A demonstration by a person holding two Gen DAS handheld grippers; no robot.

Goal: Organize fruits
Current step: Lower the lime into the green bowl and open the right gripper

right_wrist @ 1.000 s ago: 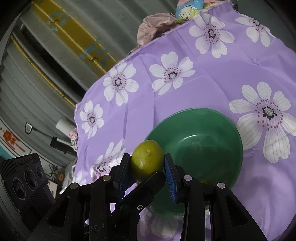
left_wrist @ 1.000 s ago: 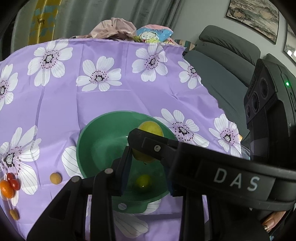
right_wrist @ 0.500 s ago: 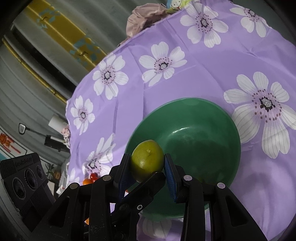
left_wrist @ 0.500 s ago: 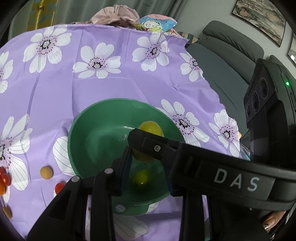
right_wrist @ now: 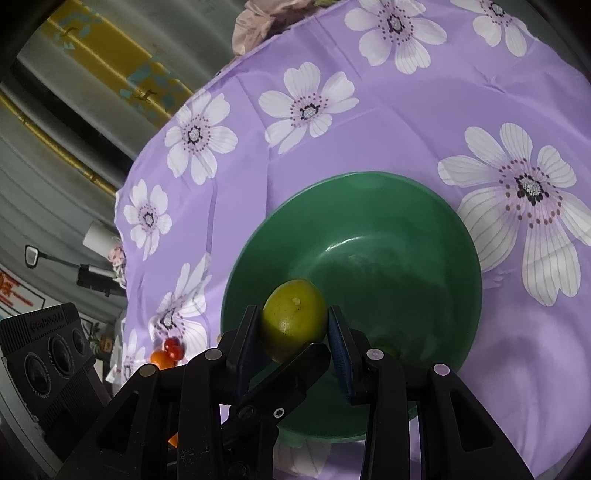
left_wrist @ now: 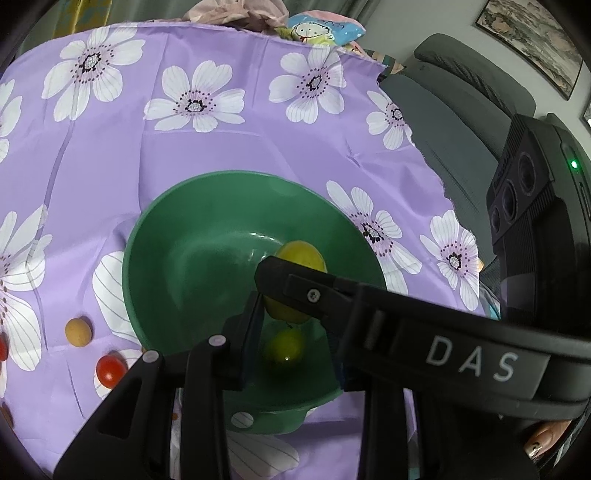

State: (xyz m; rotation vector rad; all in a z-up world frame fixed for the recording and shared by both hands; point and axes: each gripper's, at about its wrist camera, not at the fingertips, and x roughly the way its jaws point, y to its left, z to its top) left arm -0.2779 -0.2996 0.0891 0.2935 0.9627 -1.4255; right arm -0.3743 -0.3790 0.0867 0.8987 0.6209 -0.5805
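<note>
A yellow-green lemon (right_wrist: 293, 321) hangs just above the inside of the green bowl (right_wrist: 424, 229), with my right gripper (right_wrist: 293, 325) shut on it, a blue pad on each side. My left gripper (left_wrist: 295, 314) closes around the same lemon (left_wrist: 301, 254) from the other side. Its left pad touches the fruit, and its right pad is hidden behind the right gripper's finger (left_wrist: 369, 314). One left finger (right_wrist: 295, 373) crosses under the lemon in the right wrist view. A smaller yellow-green spot (left_wrist: 284, 347) lies below in the bowl (left_wrist: 177, 258); I cannot tell whether it is a fruit or a reflection.
A cherry tomato (left_wrist: 110, 371) and a tan round fruit (left_wrist: 78, 332) lie on the purple flowered cloth (left_wrist: 147, 147) left of the bowl. More tomatoes (right_wrist: 173, 347) show in the right wrist view. A grey sofa (left_wrist: 461, 122) stands past the table's right edge. Crumpled cloth (left_wrist: 236, 11) sits at the far edge.
Both grippers have sunk together with the lemon toward the bowl, which now looks larger and closer. The lemon now hangs over the bowl's inside. Both grips are unchanged.
</note>
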